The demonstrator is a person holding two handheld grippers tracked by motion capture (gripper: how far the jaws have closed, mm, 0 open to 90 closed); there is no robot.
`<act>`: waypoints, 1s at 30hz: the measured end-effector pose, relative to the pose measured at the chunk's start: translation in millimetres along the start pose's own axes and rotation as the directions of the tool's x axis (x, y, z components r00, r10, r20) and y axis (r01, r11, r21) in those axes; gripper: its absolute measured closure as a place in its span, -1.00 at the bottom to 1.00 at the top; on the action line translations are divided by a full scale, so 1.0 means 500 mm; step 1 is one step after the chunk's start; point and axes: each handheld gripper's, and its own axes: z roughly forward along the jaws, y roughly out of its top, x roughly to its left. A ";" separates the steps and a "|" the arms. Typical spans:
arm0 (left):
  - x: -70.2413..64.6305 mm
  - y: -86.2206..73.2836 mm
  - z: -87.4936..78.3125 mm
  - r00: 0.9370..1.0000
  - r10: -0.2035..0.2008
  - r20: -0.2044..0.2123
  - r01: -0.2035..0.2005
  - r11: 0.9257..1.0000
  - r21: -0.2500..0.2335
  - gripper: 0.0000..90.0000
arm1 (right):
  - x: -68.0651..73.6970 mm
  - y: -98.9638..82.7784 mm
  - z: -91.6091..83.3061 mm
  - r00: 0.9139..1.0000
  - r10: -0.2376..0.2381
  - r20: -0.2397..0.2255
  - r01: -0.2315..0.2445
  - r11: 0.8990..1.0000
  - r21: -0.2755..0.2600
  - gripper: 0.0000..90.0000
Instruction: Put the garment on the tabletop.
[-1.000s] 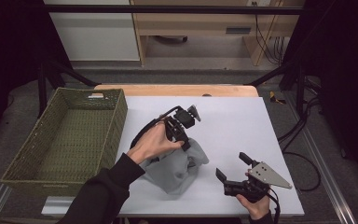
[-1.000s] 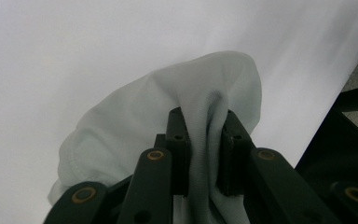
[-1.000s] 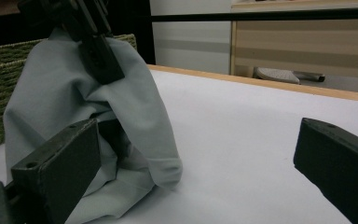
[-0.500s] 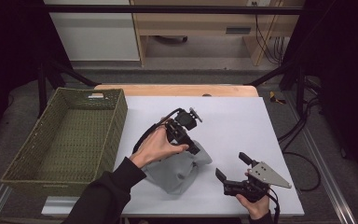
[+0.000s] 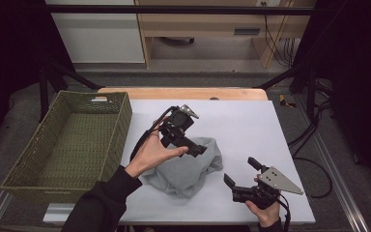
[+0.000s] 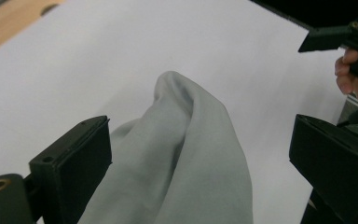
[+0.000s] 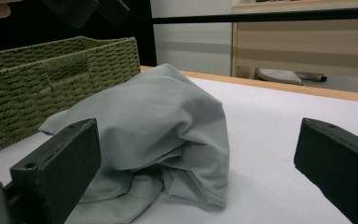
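Observation:
A crumpled grey cloth lies in a heap on the white table, near the middle. My left gripper hovers just over its upper edge, pointing down at it. Its jaws have just been opening and now stand wide apart; the cloth sits below and between them, untouched by the pads. My right gripper rests low at the front right, open, facing the cloth from a short distance with nothing between its fingers.
A green woven basket stands along the table's left side, seen past the cloth in the right gripper view too. Bare tabletop stretches behind and right of the cloth. Cables trail off the right edge.
The left gripper's jaws opened and let go of the cloth, and the gripper lifted a little away from it. The cloth has slumped toward the right. The right gripper has not moved.

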 end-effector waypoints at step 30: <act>0.001 -0.207 -0.083 0.991 -0.127 -0.035 0.096 0.879 -0.468 -0.84 | -0.002 0.007 0.004 1.000 -0.005 0.003 0.005 1.000 -0.013 -0.99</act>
